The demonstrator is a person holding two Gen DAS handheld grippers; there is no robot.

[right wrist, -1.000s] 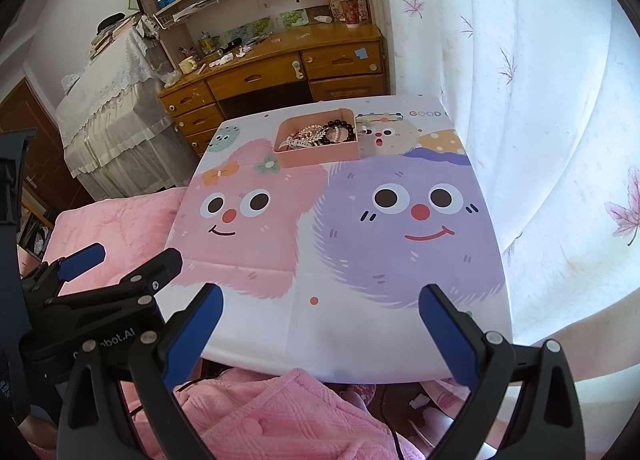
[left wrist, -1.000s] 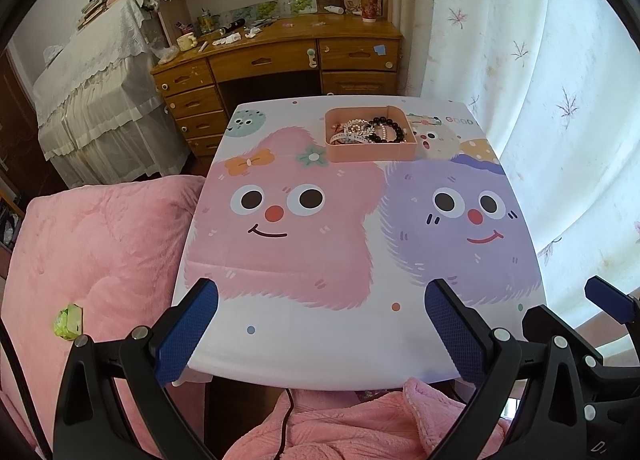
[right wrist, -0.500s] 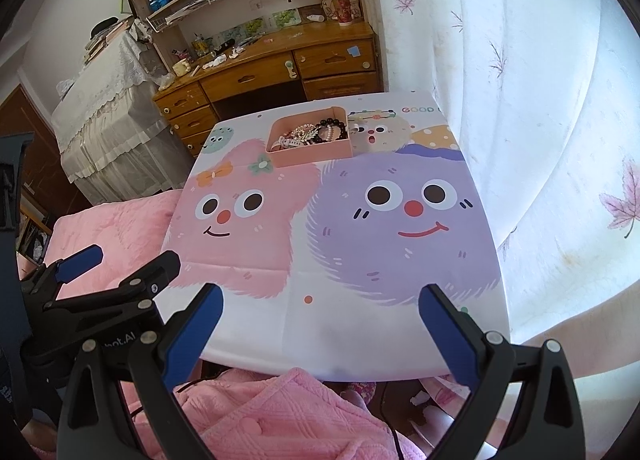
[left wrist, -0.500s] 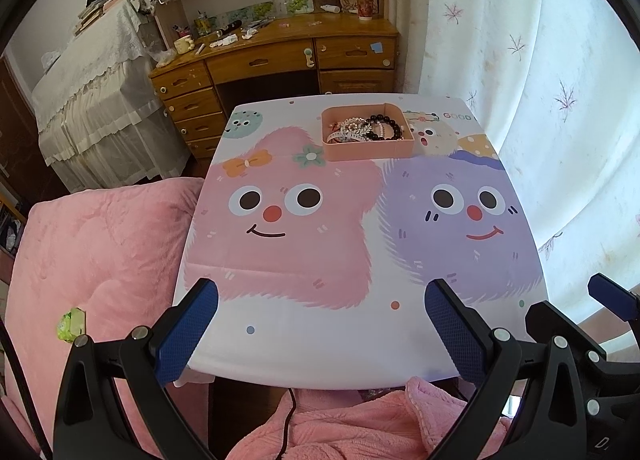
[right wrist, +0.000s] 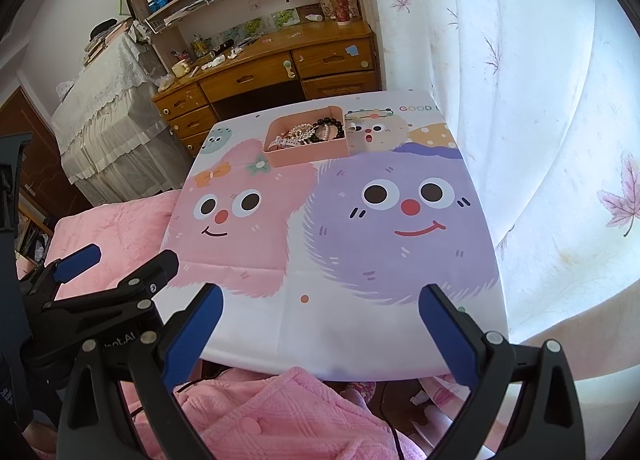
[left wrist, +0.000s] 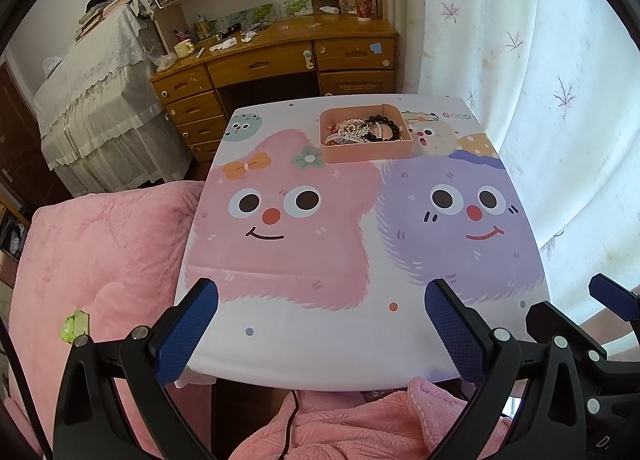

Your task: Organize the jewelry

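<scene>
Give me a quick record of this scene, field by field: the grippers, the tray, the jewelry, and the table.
left gripper: open, holding nothing, over the near table edge
right gripper: open, holding nothing, over the near table edge
tray: pink, at the far side of the table
jewelry: heaped in the tray, dark bead bracelet on its right side
table: covered by a cartoon-monster cloth
task progress: nothing grasped yet

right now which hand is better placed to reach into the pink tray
Probably the left, narrowly. Both grippers, left and right, hang open and empty over the near table edge. The pink tray sits almost straight ahead of the left one, but up and leftward from the right.
</scene>
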